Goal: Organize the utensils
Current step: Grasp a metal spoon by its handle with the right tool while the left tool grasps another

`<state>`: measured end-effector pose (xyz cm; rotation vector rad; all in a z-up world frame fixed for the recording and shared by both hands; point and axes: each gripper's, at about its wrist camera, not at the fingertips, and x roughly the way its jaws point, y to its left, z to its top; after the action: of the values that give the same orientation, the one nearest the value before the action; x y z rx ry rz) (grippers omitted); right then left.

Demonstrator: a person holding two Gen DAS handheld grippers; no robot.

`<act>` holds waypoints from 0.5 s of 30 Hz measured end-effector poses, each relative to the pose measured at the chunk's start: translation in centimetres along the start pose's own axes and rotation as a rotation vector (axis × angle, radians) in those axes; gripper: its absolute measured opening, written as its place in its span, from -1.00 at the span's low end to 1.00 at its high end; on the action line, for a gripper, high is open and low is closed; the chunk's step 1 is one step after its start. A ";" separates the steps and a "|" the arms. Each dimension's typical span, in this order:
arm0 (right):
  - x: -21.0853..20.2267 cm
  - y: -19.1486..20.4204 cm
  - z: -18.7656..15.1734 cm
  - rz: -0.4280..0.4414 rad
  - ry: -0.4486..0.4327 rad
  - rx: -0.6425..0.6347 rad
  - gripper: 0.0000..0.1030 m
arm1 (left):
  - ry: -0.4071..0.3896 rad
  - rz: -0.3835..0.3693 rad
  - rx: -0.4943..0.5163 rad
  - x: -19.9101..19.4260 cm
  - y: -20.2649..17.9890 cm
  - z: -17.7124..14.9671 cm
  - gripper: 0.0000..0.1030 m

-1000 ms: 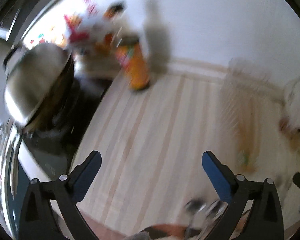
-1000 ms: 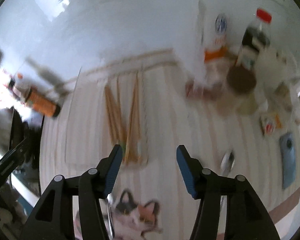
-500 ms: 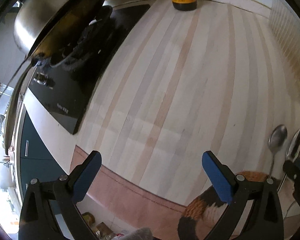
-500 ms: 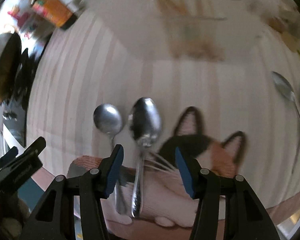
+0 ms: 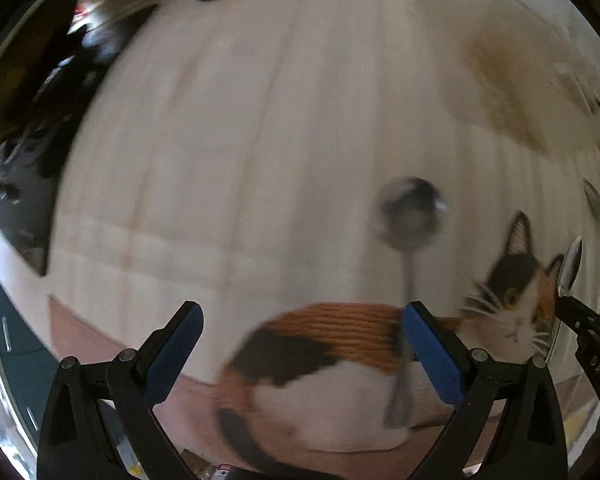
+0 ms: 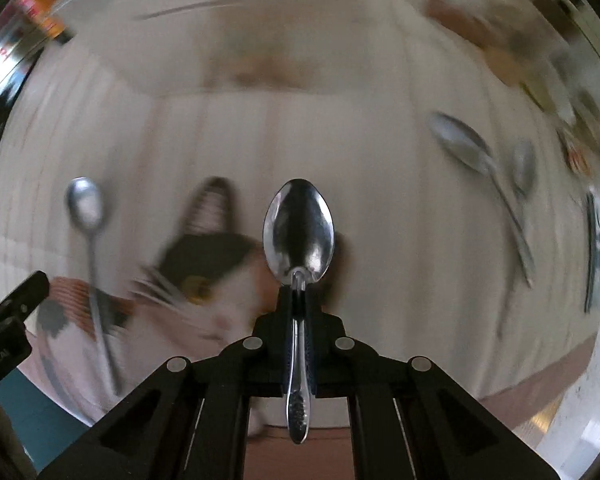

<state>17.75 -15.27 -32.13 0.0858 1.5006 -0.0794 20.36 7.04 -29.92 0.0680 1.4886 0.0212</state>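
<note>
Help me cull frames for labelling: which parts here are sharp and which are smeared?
Right wrist: the held spoon and right gripper are sharp; the counter and loose spoon are motion-blurred. Left wrist: the left gripper is crisp, while the spoon ahead and cat mat are smeared.

The right tool point(image 6: 299, 280) has its jaws clamped tight together on a spoon point(image 6: 299, 232) handle, the bowl sticking out ahead of the fingertips. The left tool point(image 5: 298, 344) has its blue-padded fingers point(image 5: 430, 346) spread wide apart, nothing between them, angled down over the desk point(image 5: 260, 140).
</note>
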 end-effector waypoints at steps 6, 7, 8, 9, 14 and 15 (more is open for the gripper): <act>0.4 -5.2 -1.3 0.079 -0.004 0.121 -0.90 | -0.015 0.019 0.053 1.0 -2.9 1.1 0.93; 0.4 -5.7 -1.4 0.084 -0.011 0.132 -0.90 | -0.020 0.027 0.058 1.1 -3.2 1.3 0.93; 0.4 -6.4 -1.5 0.087 -0.013 0.135 -0.90 | -0.029 0.025 0.057 1.1 -3.4 1.5 0.92; 0.4 -6.5 -1.5 0.086 -0.015 0.135 -0.90 | -0.036 0.024 0.054 1.1 -3.6 1.9 0.92; 0.4 -6.4 -1.4 0.063 -0.024 0.130 -0.90 | -0.054 -0.003 0.044 1.1 -4.2 3.1 0.70; 0.4 -6.4 -1.5 0.062 -0.025 0.132 -0.90 | -0.055 -0.014 0.041 1.1 -4.3 3.3 0.61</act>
<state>15.66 -21.44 -32.66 0.2368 1.4662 -0.1296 23.61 2.73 -31.01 0.0903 1.4346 -0.0221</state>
